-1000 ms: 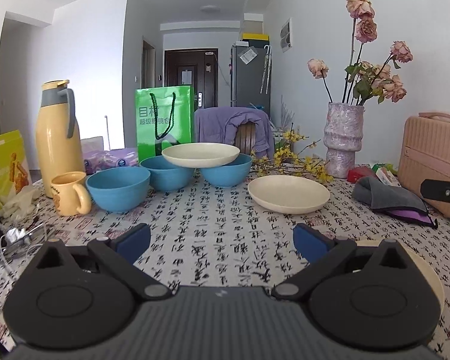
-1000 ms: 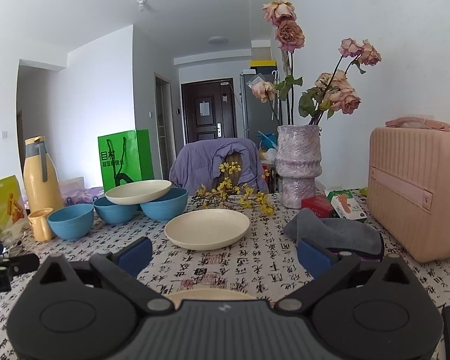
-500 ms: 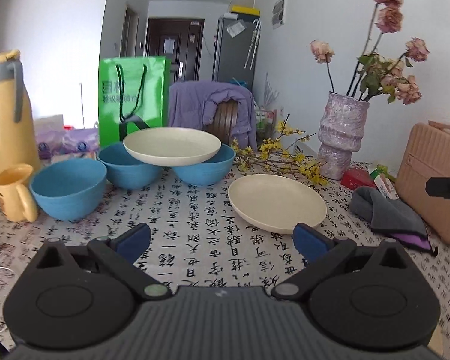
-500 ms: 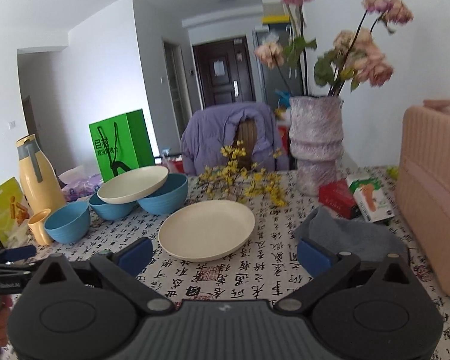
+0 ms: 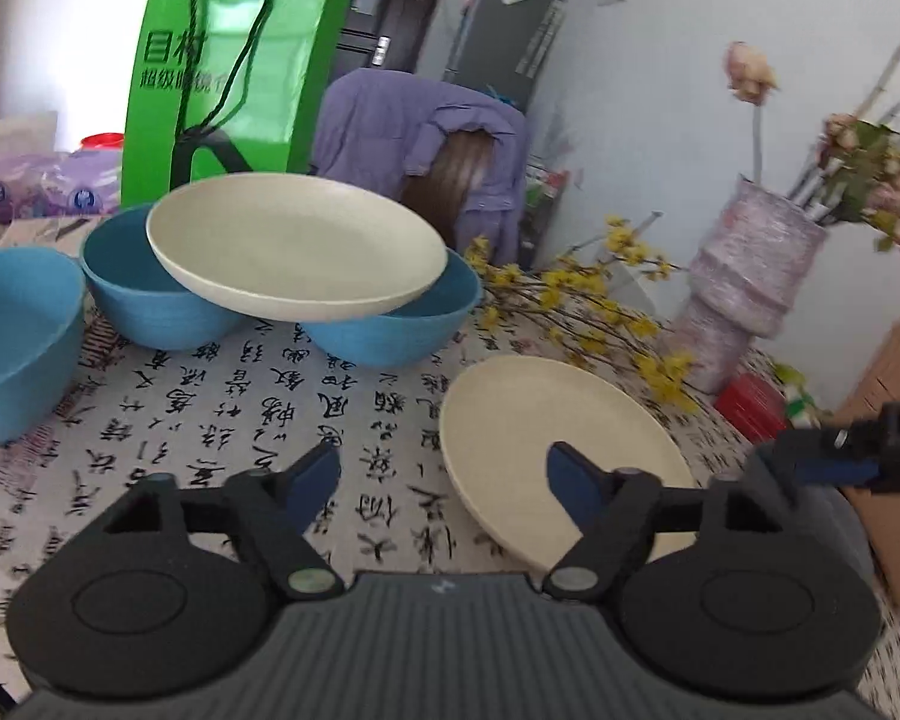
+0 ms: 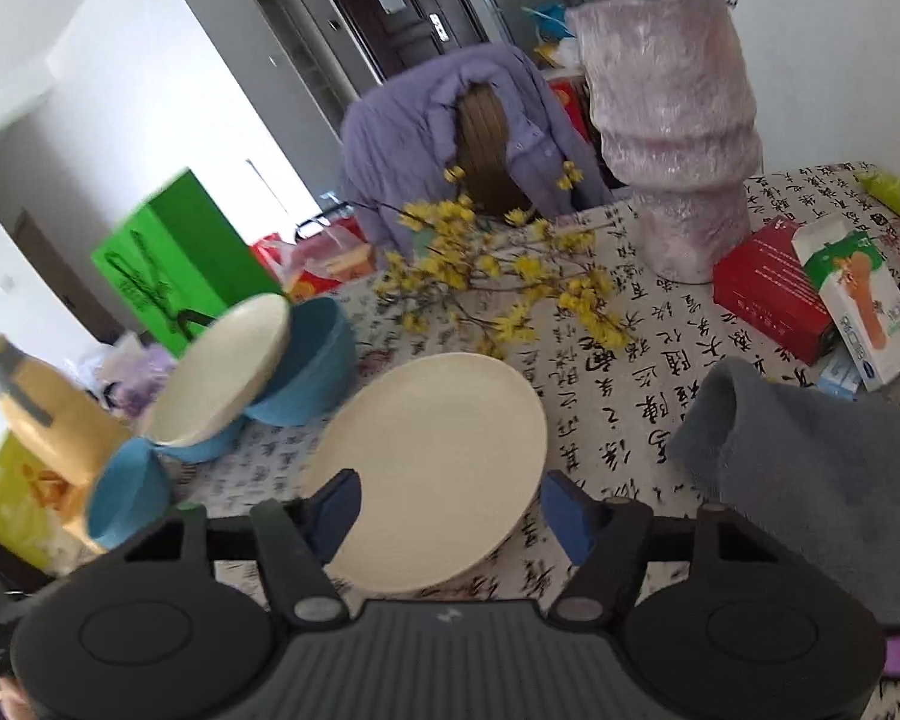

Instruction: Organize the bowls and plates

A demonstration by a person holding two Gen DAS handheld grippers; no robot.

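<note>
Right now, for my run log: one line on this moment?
left gripper: open, empty | right gripper: open, over cream plate | second plate: atop blue bowls

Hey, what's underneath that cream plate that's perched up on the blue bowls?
The raised cream plate rests across two blue bowls, bridging their rims. The plate covers most of both bowl interiors, so whether anything lies inside cannot be seen.

At the left of the frame, three sky-blue round bowls (image 5: 150,294) are showing beside a cream round plate (image 5: 294,246). The white tablecloth with black calligraphy (image 5: 258,414) is lying below; a bright green paper bag (image 5: 228,78) is standing at the upper left.
</note>
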